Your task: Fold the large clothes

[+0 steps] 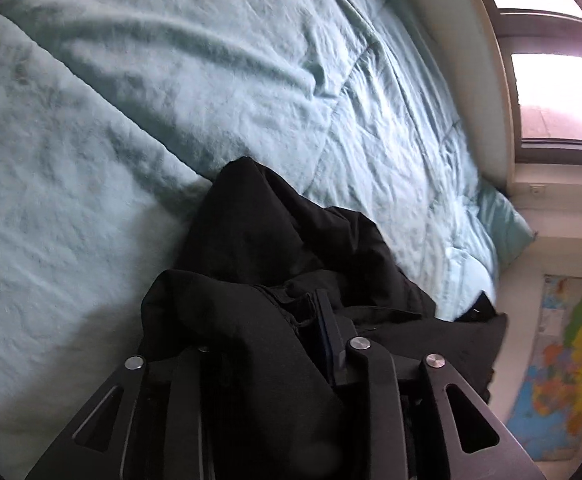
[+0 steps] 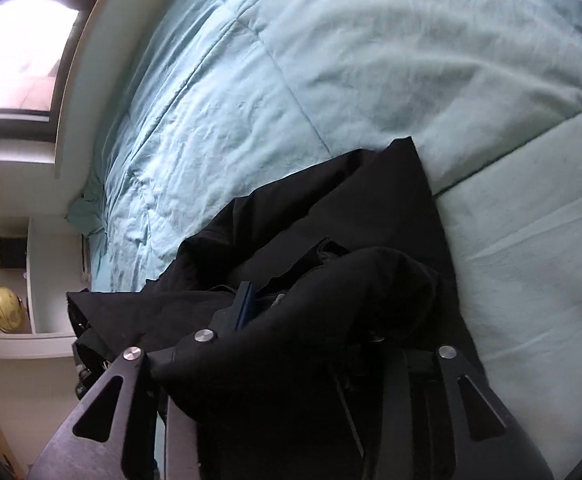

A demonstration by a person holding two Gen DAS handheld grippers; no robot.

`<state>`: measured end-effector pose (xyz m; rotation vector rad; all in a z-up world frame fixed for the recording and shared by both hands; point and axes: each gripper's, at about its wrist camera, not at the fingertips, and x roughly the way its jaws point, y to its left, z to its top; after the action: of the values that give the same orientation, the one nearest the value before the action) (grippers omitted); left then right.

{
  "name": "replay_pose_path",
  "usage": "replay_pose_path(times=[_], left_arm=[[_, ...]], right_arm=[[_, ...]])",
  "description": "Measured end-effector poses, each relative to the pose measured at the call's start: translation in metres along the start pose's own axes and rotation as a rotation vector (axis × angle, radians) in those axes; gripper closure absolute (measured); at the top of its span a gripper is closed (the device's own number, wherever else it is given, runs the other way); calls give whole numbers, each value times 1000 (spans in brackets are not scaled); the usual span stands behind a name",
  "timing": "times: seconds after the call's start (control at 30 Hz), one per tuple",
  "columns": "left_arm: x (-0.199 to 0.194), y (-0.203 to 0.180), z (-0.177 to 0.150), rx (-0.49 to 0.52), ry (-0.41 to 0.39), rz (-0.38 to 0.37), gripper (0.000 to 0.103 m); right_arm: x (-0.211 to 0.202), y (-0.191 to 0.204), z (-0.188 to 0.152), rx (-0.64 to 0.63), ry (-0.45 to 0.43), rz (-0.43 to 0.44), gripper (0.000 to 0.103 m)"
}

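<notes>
On the bed [image 1: 151,80], the pale blue quilt gives you a wide, soft surface with plenty of bare room beyond the cloth, so use it: lay the piece out there instead of working it in a heap.

The black garment [image 1: 275,240] lies bunched at the near side of the bed, partly on the quilt and partly heaped over both tools. It is crumpled, with no clear edge or corner showing, so I judge that the fold proper has not begun and that the job now is to spread it flat. Aim to get two matching edges apart and taut before you lower them, and drag the cloth away from you across the quilt so that it smooths itself.

Your left claw [image 1: 267,312] is buried in the fabric. Your right claw [image 2: 311,300] is the same, with a fat roll of cloth draped across it. I cannot tell whether either one is pinching the garment or standing loose inside it, because the cloth hides the gap.

One left finger [image 1: 331,332] and one right finger [image 2: 245,304] poke out of the folds; their partners are covered. Check that each pinch takes a single layer, not a wad.
</notes>
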<state>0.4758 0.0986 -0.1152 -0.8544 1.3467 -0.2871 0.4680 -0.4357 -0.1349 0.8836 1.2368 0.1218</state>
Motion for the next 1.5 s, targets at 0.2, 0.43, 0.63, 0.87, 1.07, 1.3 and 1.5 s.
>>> replay_pose_path(times=[0.2, 0.43, 0.63, 0.87, 1.07, 1.3, 1.5], left_arm=[[-53, -27, -21, 106, -15, -40, 33], [-130, -55, -57, 294, -159, 9, 25], [-103, -54, -35, 339, -182, 133, 25], [-45, -33, 11, 288, -117, 166, 25], [-25, -25, 31, 286, -80, 194, 25], [10, -21, 51, 277, 9, 174, 25], [16, -41, 58, 327, -40, 154, 59]], right_arm=[[-51, 26, -15, -84, -39, -2, 47], [-117, 60, -48, -269, -156, -112, 23], [-98, 80, -44, -486, -192, -338, 23], [-47, 64, 9, -544, -120, -339, 23], [-22, 48, 28, -603, -59, -288, 23], [23, 31, 48, -559, 50, -254, 21], [28, 50, 40, -628, -19, -333, 74]])
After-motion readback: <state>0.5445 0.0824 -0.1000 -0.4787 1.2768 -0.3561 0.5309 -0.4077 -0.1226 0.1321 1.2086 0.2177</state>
